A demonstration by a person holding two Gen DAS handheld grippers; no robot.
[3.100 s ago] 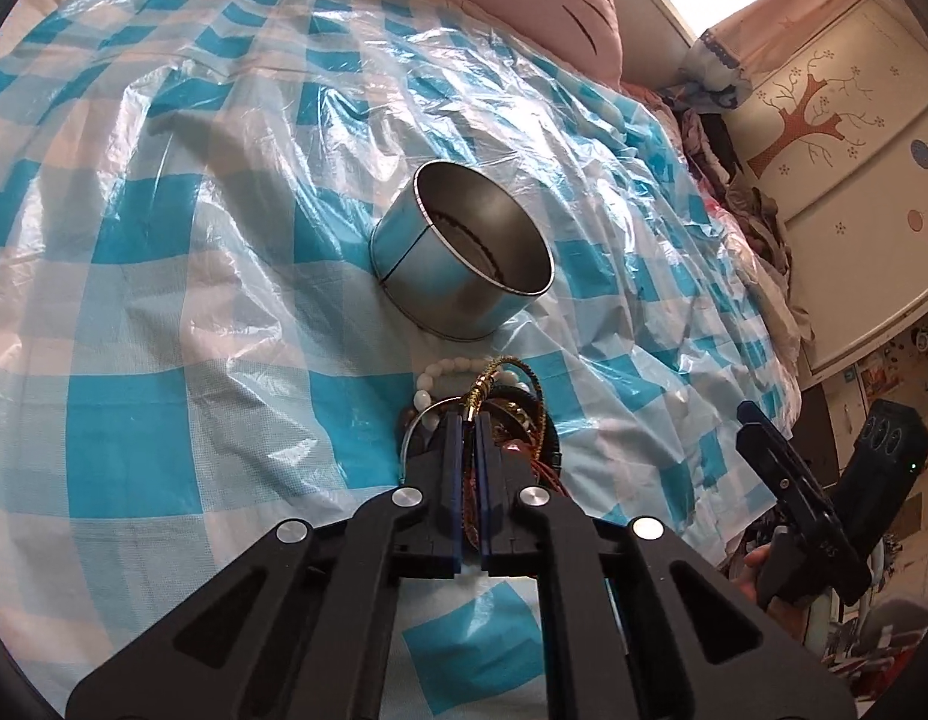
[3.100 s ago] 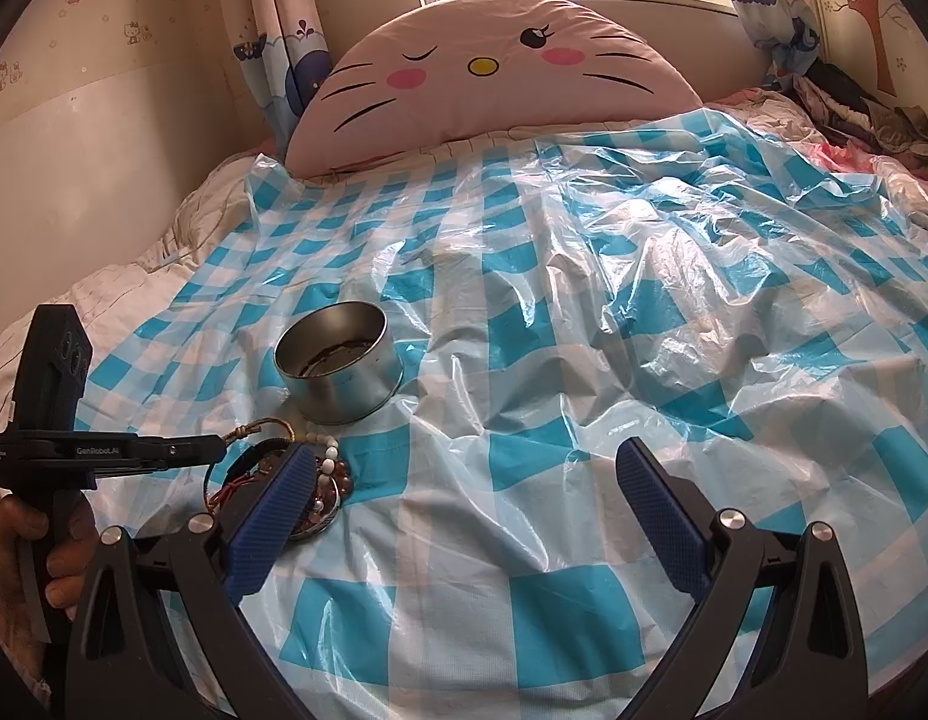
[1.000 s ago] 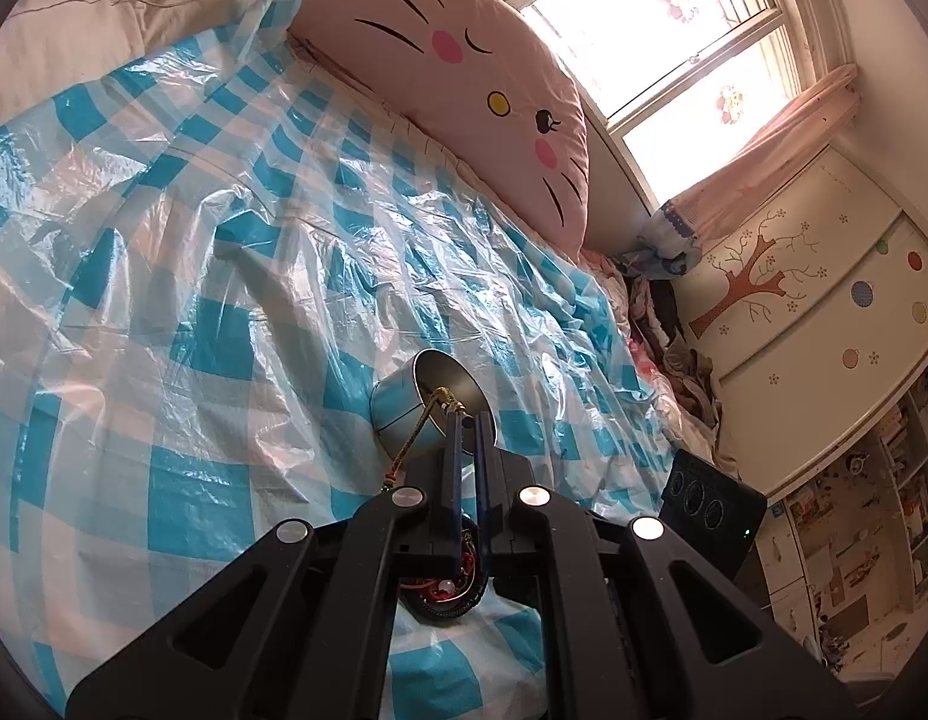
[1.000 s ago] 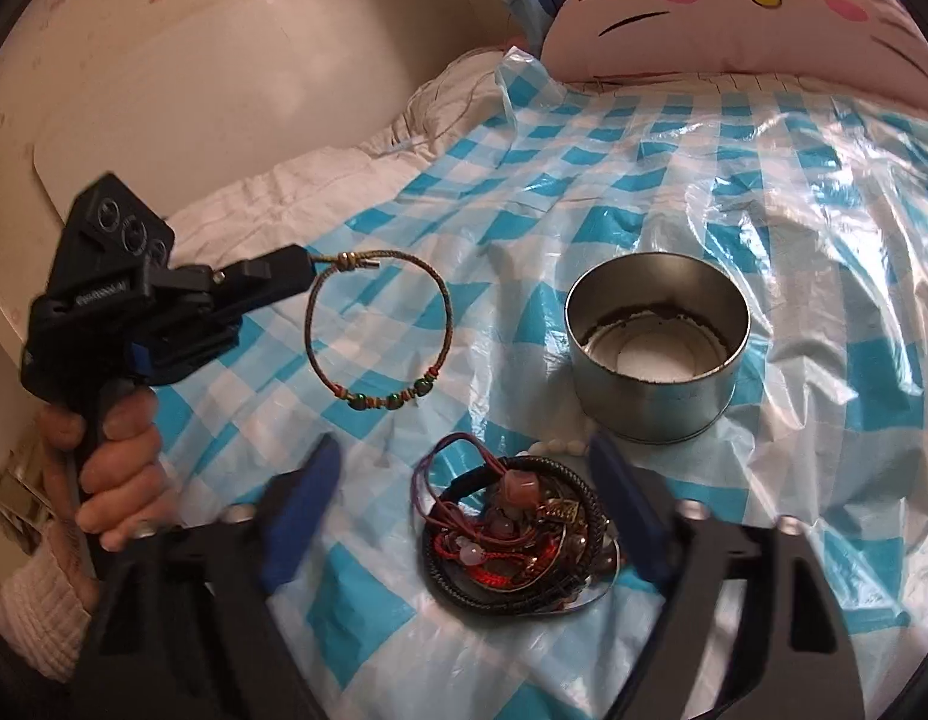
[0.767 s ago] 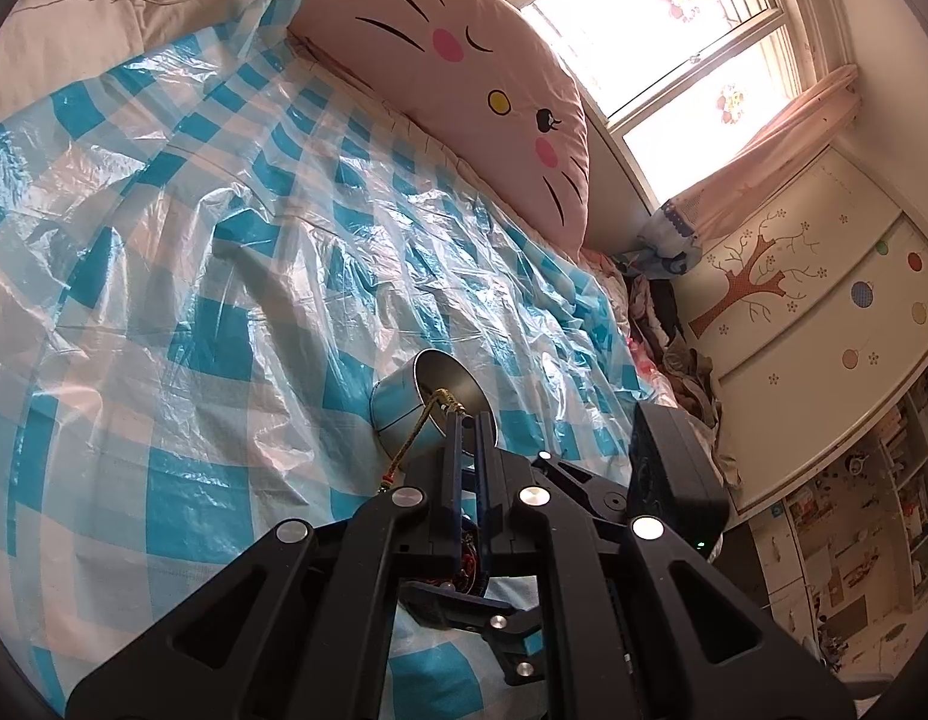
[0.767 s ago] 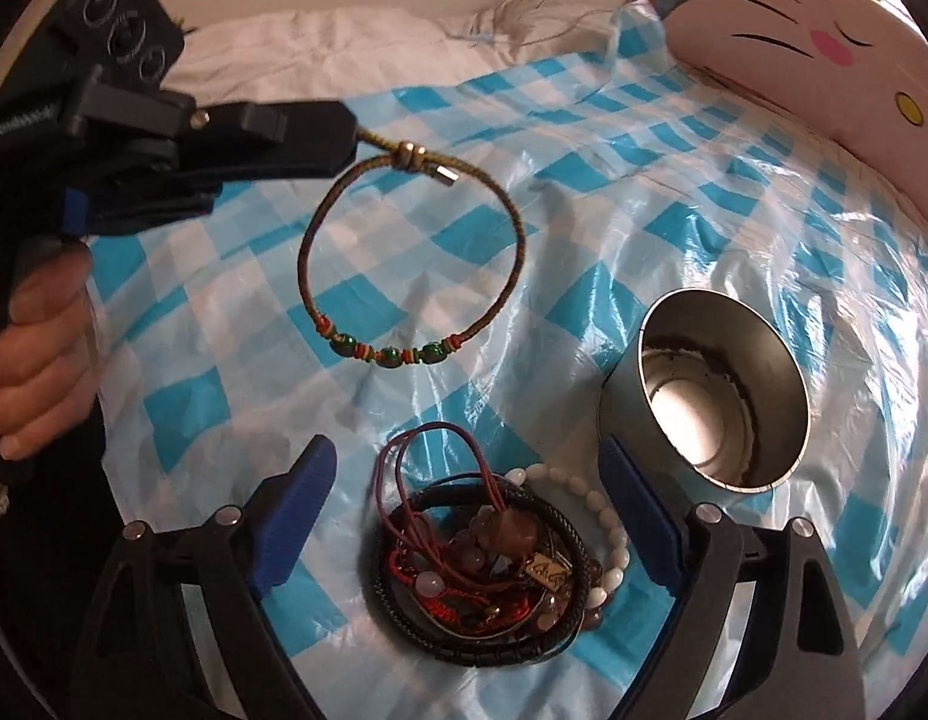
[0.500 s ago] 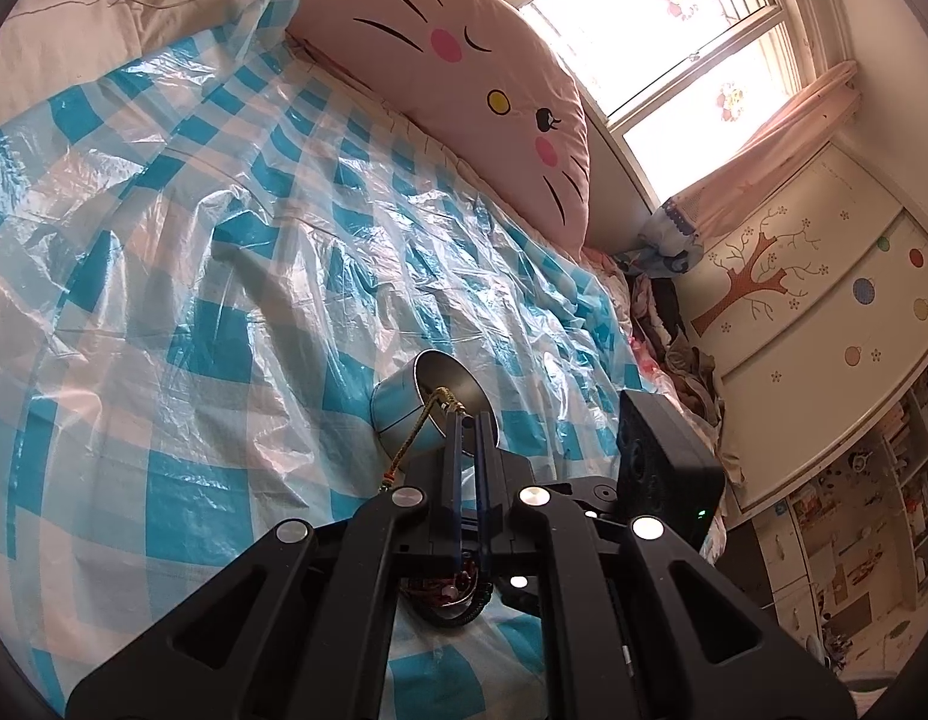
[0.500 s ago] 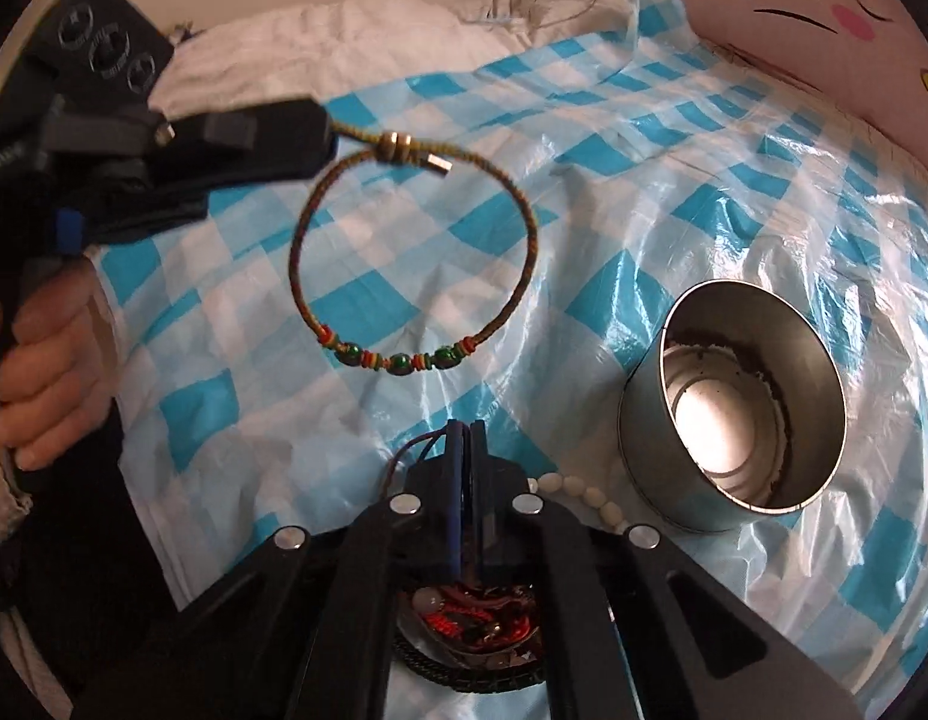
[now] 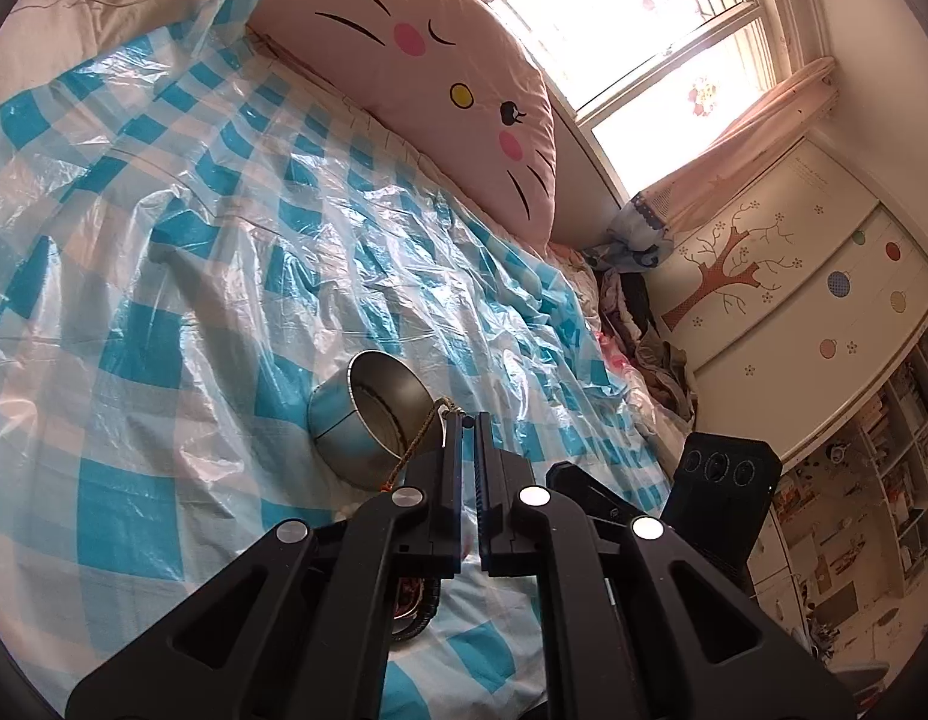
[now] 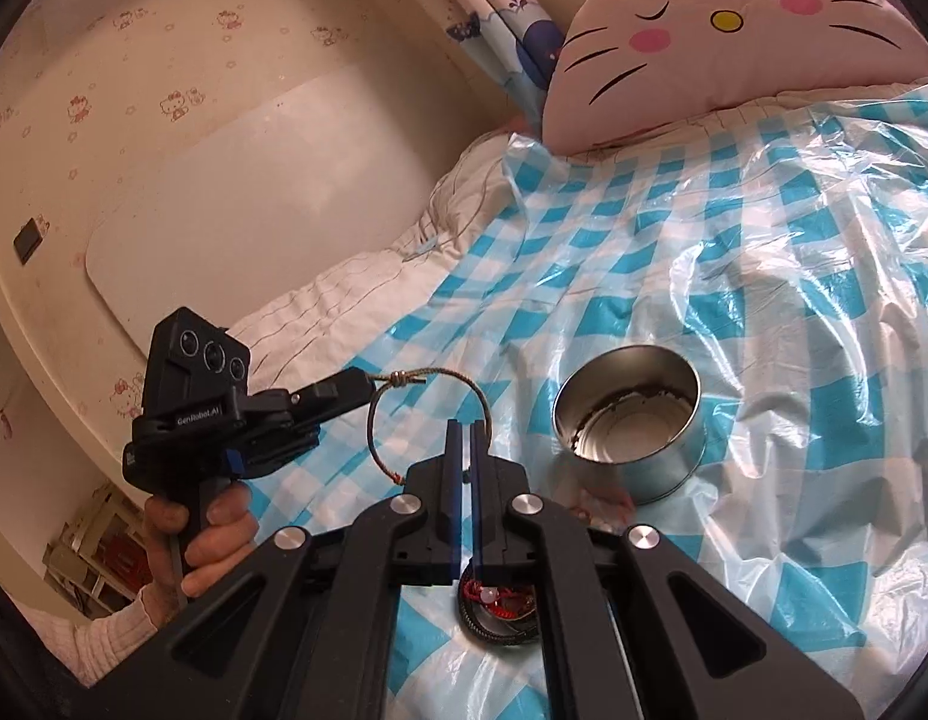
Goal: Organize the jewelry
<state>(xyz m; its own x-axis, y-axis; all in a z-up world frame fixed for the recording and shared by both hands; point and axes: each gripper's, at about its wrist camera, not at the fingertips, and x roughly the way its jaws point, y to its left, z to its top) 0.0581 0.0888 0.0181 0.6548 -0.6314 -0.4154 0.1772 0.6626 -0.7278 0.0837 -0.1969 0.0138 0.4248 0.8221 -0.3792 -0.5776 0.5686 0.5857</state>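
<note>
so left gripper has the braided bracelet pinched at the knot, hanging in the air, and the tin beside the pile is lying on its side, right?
Not quite. The tin stands upright with its open mouth up, as the right wrist view shows. The rest holds: the left gripper pinches the braided bracelet by its knot, in the air above the checked sheet, with the pile lying below.

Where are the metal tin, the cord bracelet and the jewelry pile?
metal tin (image 10: 692, 456), right wrist view, on its outer wall.
cord bracelet (image 10: 404, 377), right wrist view, on its knot beside the left gripper's tip.
jewelry pile (image 10: 494, 603), right wrist view, on the red beads.
</note>
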